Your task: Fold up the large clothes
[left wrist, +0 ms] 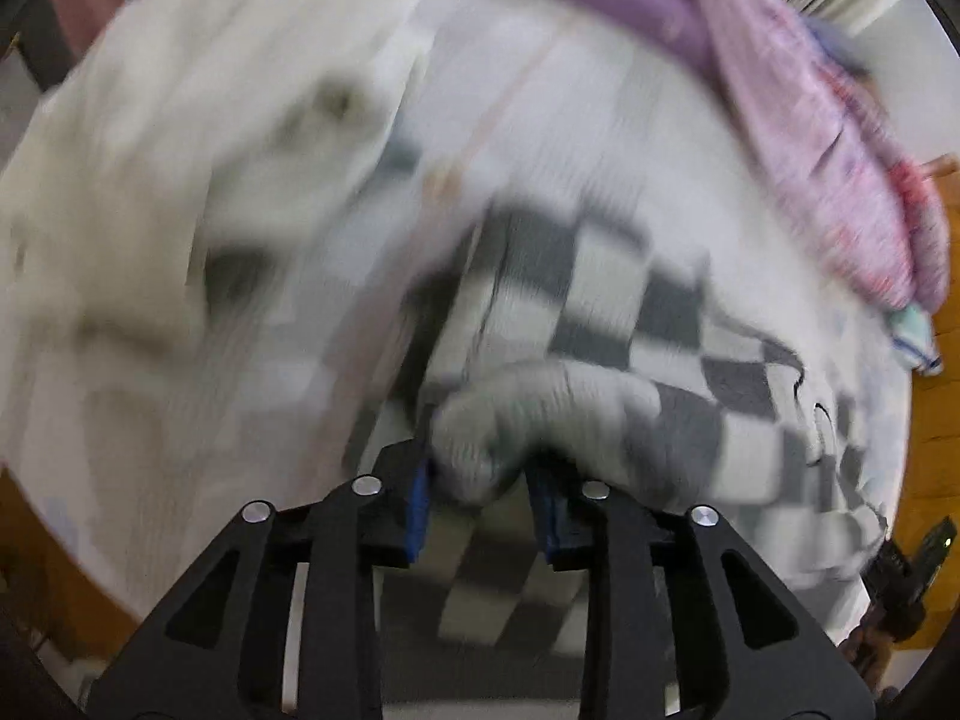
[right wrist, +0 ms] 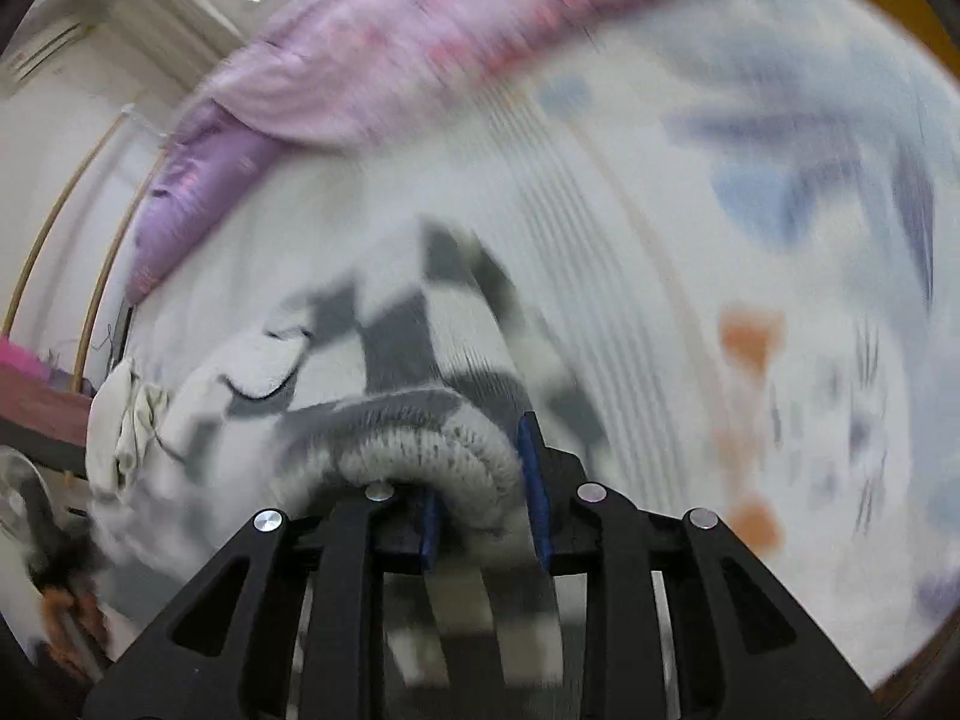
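Note:
A grey-and-white checkered knit sweater (left wrist: 606,306) lies spread over a bed with a pale patterned sheet (left wrist: 588,108). My left gripper (left wrist: 480,495) is shut on a thick ribbed edge of the sweater, bunched between the blue pads. In the right wrist view my right gripper (right wrist: 483,507) is shut on another ribbed edge of the same sweater (right wrist: 408,348), which trails off to the left. Both views are motion-blurred.
A purple and pink quilt (left wrist: 840,138) is heaped along the far side of the bed, also in the right wrist view (right wrist: 360,72). A white garment (left wrist: 180,150) lies on the left of the bed. Wooden floor (left wrist: 936,420) shows at the right.

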Motion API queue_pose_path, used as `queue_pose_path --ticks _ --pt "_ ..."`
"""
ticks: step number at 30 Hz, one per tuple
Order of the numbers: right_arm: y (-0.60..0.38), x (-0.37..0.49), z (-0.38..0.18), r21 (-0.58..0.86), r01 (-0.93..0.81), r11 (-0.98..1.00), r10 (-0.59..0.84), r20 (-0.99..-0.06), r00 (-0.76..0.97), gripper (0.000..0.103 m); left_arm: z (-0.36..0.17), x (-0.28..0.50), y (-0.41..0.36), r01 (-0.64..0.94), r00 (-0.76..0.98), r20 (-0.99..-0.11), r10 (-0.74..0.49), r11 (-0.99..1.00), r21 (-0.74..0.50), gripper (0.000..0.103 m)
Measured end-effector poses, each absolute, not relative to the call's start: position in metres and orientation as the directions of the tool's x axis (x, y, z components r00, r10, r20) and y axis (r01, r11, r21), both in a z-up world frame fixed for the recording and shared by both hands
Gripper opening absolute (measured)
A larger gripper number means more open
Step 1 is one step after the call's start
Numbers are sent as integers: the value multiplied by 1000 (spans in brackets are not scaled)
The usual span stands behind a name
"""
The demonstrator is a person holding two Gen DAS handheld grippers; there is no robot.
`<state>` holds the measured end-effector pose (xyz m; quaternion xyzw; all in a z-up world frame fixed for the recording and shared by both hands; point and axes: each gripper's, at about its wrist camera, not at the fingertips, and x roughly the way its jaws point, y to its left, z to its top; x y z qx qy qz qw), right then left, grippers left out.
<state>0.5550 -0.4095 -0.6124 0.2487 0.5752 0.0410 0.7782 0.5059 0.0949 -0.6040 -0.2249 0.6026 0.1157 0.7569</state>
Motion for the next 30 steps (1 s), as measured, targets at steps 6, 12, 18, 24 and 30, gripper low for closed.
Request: queue_pose_path --ticks 6,12,18,24,30 --pt "-426 531 -615 437 291 851 375 -894 245 55 -607 435 81 -582 287 -951 -118 767 -271 53" --pt "-451 515 -601 628 393 671 518 -777 358 65 -584 412 86 -648 486 -855 -180 582 -491 75" --pt "-427 532 -632 692 479 541 572 -720 394 73 -607 465 83 -648 439 -881 -176 618 -446 79" --pt "-415 542 -667 714 509 481 600 -691 403 26 -643 481 99 -656 313 -932 -183 667 -352 61" --pt "-412 534 -624 683 370 630 535 -727 430 20 -639 464 116 -583 350 -911 -216 711 -393 14"
